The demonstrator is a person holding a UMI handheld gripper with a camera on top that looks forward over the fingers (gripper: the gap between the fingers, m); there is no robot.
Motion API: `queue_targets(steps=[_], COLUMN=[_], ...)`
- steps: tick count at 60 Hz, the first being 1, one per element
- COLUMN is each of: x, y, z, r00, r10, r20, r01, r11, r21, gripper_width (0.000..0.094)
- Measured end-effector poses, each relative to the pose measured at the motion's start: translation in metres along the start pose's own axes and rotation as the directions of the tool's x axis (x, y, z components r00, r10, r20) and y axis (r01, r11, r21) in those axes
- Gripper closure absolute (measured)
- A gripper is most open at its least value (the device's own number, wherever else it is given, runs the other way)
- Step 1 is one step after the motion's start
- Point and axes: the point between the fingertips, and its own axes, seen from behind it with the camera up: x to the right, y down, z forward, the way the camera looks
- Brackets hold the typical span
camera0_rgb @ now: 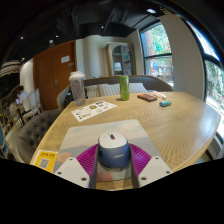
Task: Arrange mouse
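Observation:
A grey and white computer mouse (113, 150) sits between my gripper's (113, 163) two fingers. The purple pads (88, 161) press on it from both sides, so the gripper is shut on the mouse. The mouse is over the near part of a grey mouse mat (88, 134) that lies on the round wooden table (170, 125). I cannot tell whether the mouse rests on the mat or hangs just above it.
A yellow card (45, 158) lies left of the mat. Farther back are printed papers (95, 110), a clear tumbler (78, 87), a green bottle (124, 87), a dark small box (148, 97) and a blue item (165, 102). A grey chair (35, 125) stands at the table's left.

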Motion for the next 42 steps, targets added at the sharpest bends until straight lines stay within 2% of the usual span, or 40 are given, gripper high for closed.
queue_targets(steps=[5,12,18,20,31,34,35,42], x=[0.004,0.003,-0.001,-0.003,0.013,0.028,0.035,0.093], y=[-0.005,-0.001,-0.004,-0.006,-0.007,-0.006,-0.006,0.006], z=[0.002,0.004,-0.005,-0.012,-0.072,-0.089,-0.095,-0.125], r00=[1.000,0.998,0.992,0.990,0.978,0.977,0.978,0.984], r10=[-0.013,-0.065,-0.124,-0.133,-0.139,-0.149,-0.153,-0.163], r20=[-0.009,-0.007,0.030,0.055,0.155,0.150,0.144,0.067], r01=[0.013,0.065,0.124,0.134,0.138,0.148,0.151,0.162], r11=[1.000,0.998,0.992,0.991,0.990,0.989,0.988,0.987], r21=[0.014,-0.015,-0.013,-0.004,0.014,0.022,0.024,0.019], gripper_width=[0.0434,0.0316,0.0071,0.0103,0.0084,0.0060,0.0086,0.0087])
